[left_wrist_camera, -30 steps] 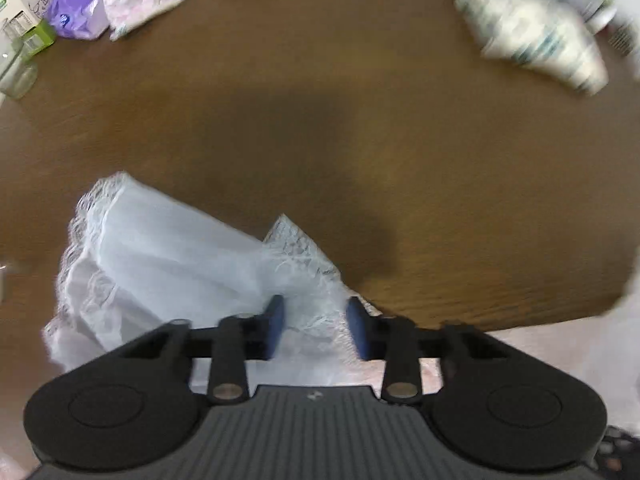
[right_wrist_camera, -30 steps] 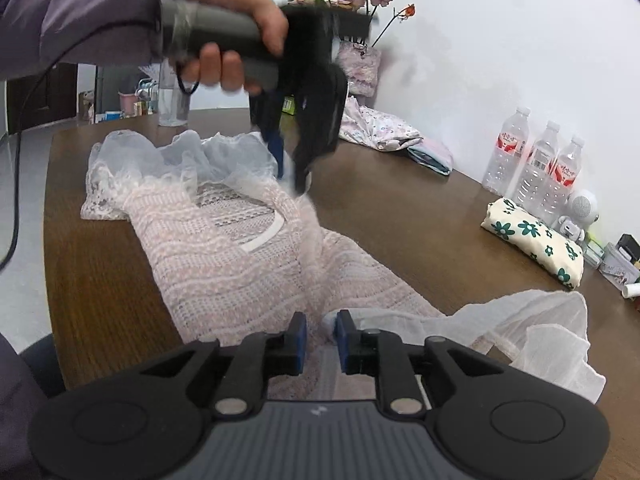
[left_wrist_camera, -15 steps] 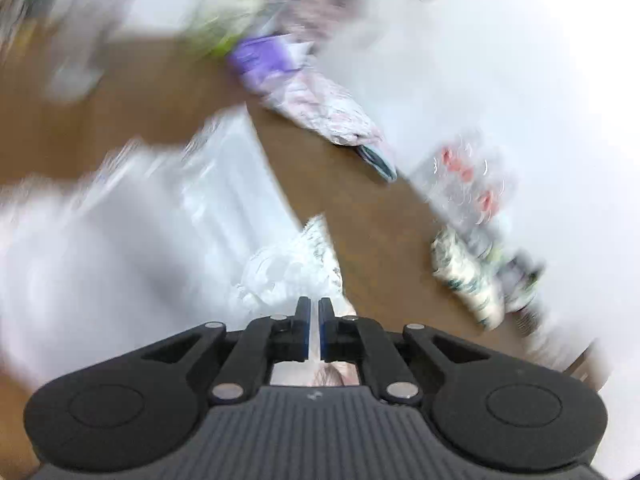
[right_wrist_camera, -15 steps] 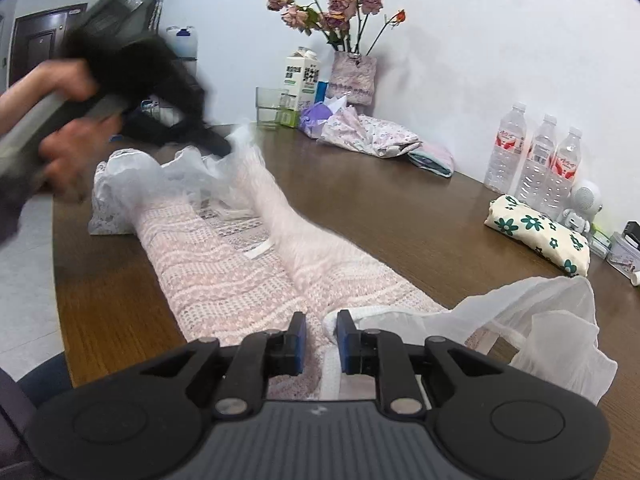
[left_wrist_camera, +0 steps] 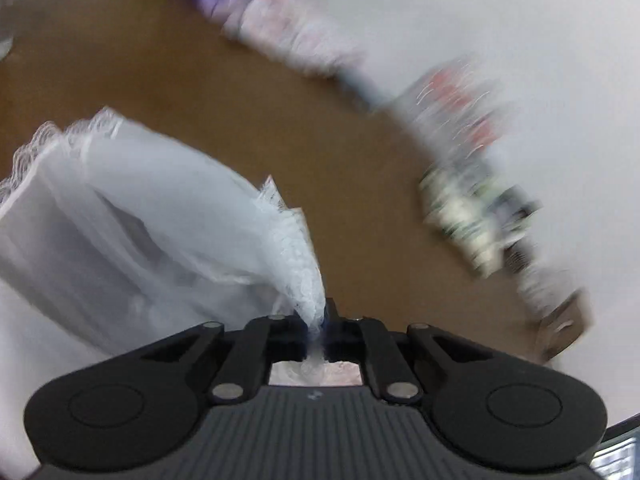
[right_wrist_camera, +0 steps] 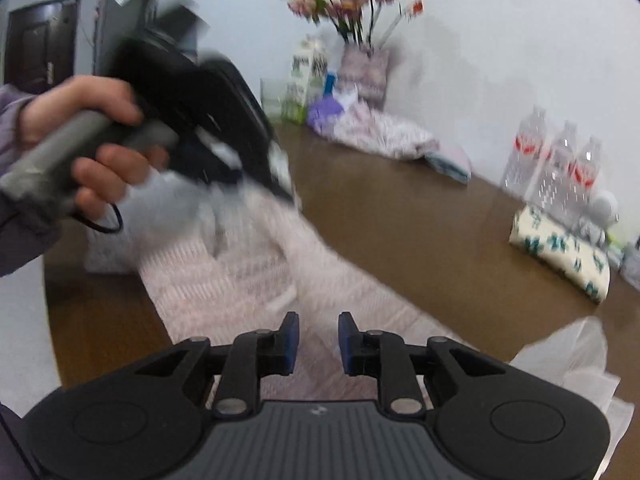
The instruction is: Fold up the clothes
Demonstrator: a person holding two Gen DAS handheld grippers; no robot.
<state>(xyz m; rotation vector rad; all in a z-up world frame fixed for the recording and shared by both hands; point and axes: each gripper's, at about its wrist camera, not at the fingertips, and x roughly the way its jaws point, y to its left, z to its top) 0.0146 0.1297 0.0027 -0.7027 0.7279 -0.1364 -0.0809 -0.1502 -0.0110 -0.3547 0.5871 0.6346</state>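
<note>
**A:** Where do we stand with the dress (right_wrist_camera: 256, 280)?

**B:** It lies stretched along the brown table (right_wrist_camera: 420, 240), its long axis running from just under our right gripper (right_wrist_camera: 314, 338) away toward the flower vase (right_wrist_camera: 364, 68) at the far end. The pink knitted body is flat on the wood; the white lace sleeve (left_wrist_camera: 168, 216) at the vase end is lifted clear of it.

**A:** Lifted by which of us?

**B:** By our left gripper (left_wrist_camera: 318, 324). Its jaws are clenched on a twisted tip of that sleeve, and the lace fans out and away to the left of the fingers. From the right wrist view we see our left hand (right_wrist_camera: 80, 140) carrying the tool above the vase end of the dress, blurred.

**A:** And our right?

**B:** Released, jaws standing apart with nothing between them, hovering over the near end of the dress. A loose white sleeve (right_wrist_camera: 572, 364) lies just beside it, on the side toward the water bottles (right_wrist_camera: 560, 160).

**A:** So what does the fold turn on?

**B:** We judge the held sleeve must come across the body, at right angles to that long axis. Our left is nearer the vase end, so it leads; our right is placed to pin or take the near end.
</note>
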